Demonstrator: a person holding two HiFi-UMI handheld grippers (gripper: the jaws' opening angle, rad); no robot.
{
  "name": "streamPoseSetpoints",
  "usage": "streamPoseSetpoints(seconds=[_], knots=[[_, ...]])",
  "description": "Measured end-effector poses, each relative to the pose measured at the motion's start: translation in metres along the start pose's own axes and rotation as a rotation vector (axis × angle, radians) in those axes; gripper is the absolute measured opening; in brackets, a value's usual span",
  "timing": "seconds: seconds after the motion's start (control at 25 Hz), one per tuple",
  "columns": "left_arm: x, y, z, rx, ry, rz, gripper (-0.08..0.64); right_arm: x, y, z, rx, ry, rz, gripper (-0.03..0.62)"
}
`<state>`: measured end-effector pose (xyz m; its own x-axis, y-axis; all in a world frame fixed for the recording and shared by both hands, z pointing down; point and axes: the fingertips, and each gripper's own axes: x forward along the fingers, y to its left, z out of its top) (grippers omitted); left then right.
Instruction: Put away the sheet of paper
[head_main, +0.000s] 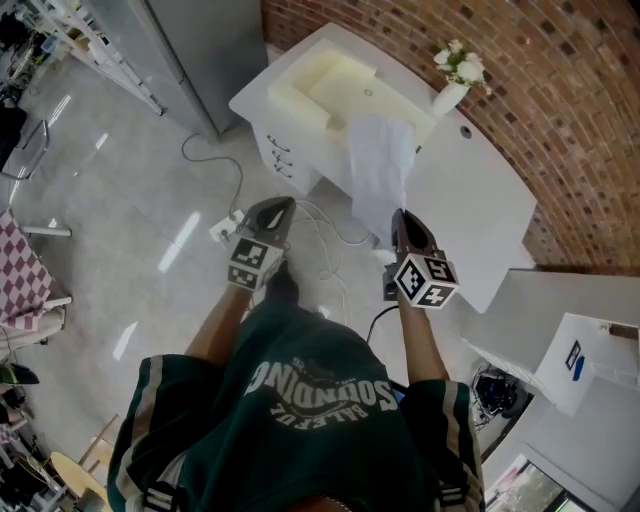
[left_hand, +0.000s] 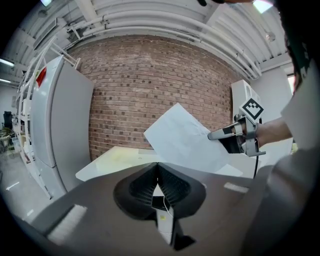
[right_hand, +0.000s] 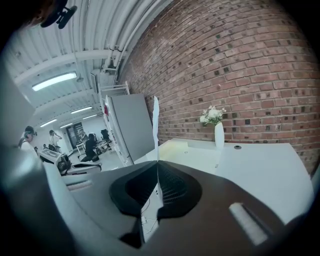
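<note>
A white sheet of paper (head_main: 380, 172) hangs in the air in front of the white desk (head_main: 480, 205), pinched at its near edge by my right gripper (head_main: 398, 216), which is shut on it. In the right gripper view the sheet (right_hand: 155, 125) stands edge-on, rising from the closed jaws of the right gripper (right_hand: 158, 163). The left gripper view shows the sheet (left_hand: 184, 142) tilted, with the right gripper (left_hand: 212, 135) at its right edge. My left gripper (head_main: 282, 204) is out over the floor, left of the sheet, its jaws shut with nothing between them (left_hand: 157, 167).
On the desk are a cream foam tray (head_main: 330, 88) and a white vase of flowers (head_main: 454, 82). Drawers (head_main: 280, 155) sit under the desk's left end. A grey cabinet (head_main: 195, 50) stands at the left, cables and a power strip (head_main: 228, 228) lie on the floor, and a brick wall (head_main: 560, 90) runs behind.
</note>
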<state>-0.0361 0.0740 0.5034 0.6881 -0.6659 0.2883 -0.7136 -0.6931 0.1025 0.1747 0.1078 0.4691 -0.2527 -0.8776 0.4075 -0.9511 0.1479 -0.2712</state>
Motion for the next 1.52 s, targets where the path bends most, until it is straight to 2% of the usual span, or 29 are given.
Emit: streamPoseSetpoints(seconds=[0.36, 0.72, 0.92, 1.2, 1.52], knots=[[0.028, 0.069, 0.012, -0.008, -0.008, -0.048, 0.009, 0.056, 0.013, 0.024, 0.041, -0.019, -0.059, 0.0], [0.039, 0.119, 0.018, 0.001, -0.011, -0.067, 0.009, 0.098, 0.024, 0.035, 0.066, -0.038, -0.091, 0.0], [0.042, 0.138, 0.024, -0.005, -0.024, -0.064, 0.009, 0.115, 0.028, 0.045, 0.09, -0.053, -0.096, 0.0], [0.052, 0.154, 0.029, 0.0, -0.023, -0.068, 0.009, 0.137, 0.033, 0.063, 0.057, -0.072, -0.09, 0.0], [0.083, 0.17, 0.037, 0.003, -0.018, -0.072, 0.009, 0.166, 0.017, 0.082, 0.061, -0.085, -0.085, 0.0]])
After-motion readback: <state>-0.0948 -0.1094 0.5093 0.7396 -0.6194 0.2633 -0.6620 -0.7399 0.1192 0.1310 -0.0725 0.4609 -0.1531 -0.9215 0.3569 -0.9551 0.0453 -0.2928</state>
